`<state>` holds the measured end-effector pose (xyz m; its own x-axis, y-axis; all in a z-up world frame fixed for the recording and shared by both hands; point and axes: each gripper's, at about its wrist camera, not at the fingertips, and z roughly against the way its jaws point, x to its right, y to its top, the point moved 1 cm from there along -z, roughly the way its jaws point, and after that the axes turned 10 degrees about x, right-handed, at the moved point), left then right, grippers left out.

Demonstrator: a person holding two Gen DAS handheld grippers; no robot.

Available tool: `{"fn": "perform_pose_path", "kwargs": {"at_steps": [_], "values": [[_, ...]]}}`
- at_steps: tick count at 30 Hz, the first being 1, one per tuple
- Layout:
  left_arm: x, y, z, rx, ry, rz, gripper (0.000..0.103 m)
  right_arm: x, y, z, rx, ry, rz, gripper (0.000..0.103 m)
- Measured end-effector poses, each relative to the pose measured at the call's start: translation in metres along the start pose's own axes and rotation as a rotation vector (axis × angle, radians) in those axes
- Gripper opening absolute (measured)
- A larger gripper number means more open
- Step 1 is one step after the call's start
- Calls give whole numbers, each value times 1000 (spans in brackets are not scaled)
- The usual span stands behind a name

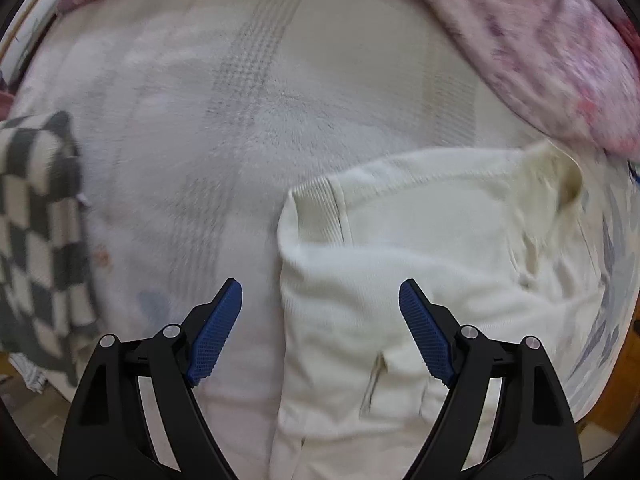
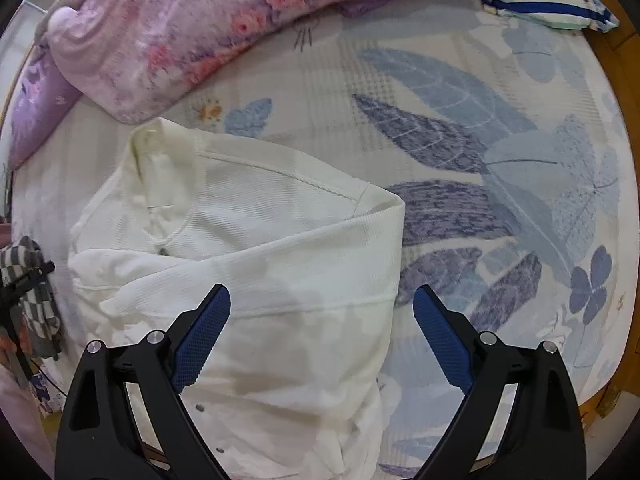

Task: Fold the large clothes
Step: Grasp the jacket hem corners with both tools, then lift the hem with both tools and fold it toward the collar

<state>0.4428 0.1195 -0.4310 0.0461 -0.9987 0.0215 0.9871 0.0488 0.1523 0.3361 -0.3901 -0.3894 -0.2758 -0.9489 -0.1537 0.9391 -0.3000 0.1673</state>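
A cream-white jacket (image 2: 248,264) lies partly folded on a bed, collar toward the far side, a sleeve laid across its front. In the left wrist view the same white jacket (image 1: 400,280) fills the lower right, blurred, its ribbed cuff near the middle. My left gripper (image 1: 320,292) hangs open above the jacket's left edge, nothing between its blue pads (image 1: 218,332). My right gripper (image 2: 322,300) stands open over the jacket's right edge, pointing down, pads (image 2: 440,344) clear of the cloth.
The bed sheet (image 2: 480,140) has a blue leaf print. A pink floral quilt (image 2: 192,28) is bunched along the far side, also the pink quilt (image 1: 560,60). A black-and-white checked garment (image 1: 36,232) lies left. A teal striped pillow (image 2: 540,4) sits far right. Wooden bed edge (image 2: 608,396) at right.
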Motion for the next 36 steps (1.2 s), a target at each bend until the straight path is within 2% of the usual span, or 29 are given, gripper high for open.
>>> {"fn": "perform_pose_path", "kwargs": {"at_steps": [7, 8, 10, 11, 12, 14, 18, 21, 22, 24, 25, 26, 27, 28, 29, 30, 36], "values": [[-4, 21, -66, -24, -28, 7, 79, 6, 14, -47, -53, -18, -20, 89], [-1, 21, -74, -34, -35, -6, 65, 8, 17, -55, -63, -25, -25, 89], [5, 20, -80, -23, -12, -36, 61, 12, 20, -66, -73, -25, -35, 89], [8, 19, -79, -12, -10, -56, 51, 16, 22, -74, -82, -38, -42, 89], [12, 19, -77, -6, -20, -73, 33, 19, 24, -79, -87, -45, -47, 89], [19, 20, -71, 2, -32, -96, 15, 27, 28, -91, -103, -47, -66, 89], [25, 22, -62, 23, -3, -111, 13, 40, 35, -119, -144, -54, -95, 89], [25, 20, -52, 47, -5, -107, 13, 47, 43, -134, -106, -94, -91, 89], [25, 20, -50, 51, -6, -109, 13, 51, 43, -141, -118, -95, -110, 89], [25, 21, -46, 59, 0, -114, 13, 57, 41, -157, -176, -36, -174, 89], [27, 17, -43, 62, 3, -111, 13, 57, 39, -160, -176, -29, -170, 89], [28, 17, -41, 65, 6, -108, 13, 56, 39, -159, -160, -30, -158, 81], [29, 16, -39, 68, 9, -106, 13, 55, 38, -156, -142, -21, -142, 56], [30, 16, -36, 75, 13, -105, 13, 51, 38, -152, -123, -2, -127, 44], [32, 15, -33, 79, 18, -106, 13, 47, 37, -146, -113, 9, -112, 19], [33, 15, -30, 85, 24, -106, 13, 43, 36, -142, -111, 14, -102, 14], [41, 7, -3, 130, 46, -121, 13, 33, 32, -106, -38, 2, -77, 12]]}}
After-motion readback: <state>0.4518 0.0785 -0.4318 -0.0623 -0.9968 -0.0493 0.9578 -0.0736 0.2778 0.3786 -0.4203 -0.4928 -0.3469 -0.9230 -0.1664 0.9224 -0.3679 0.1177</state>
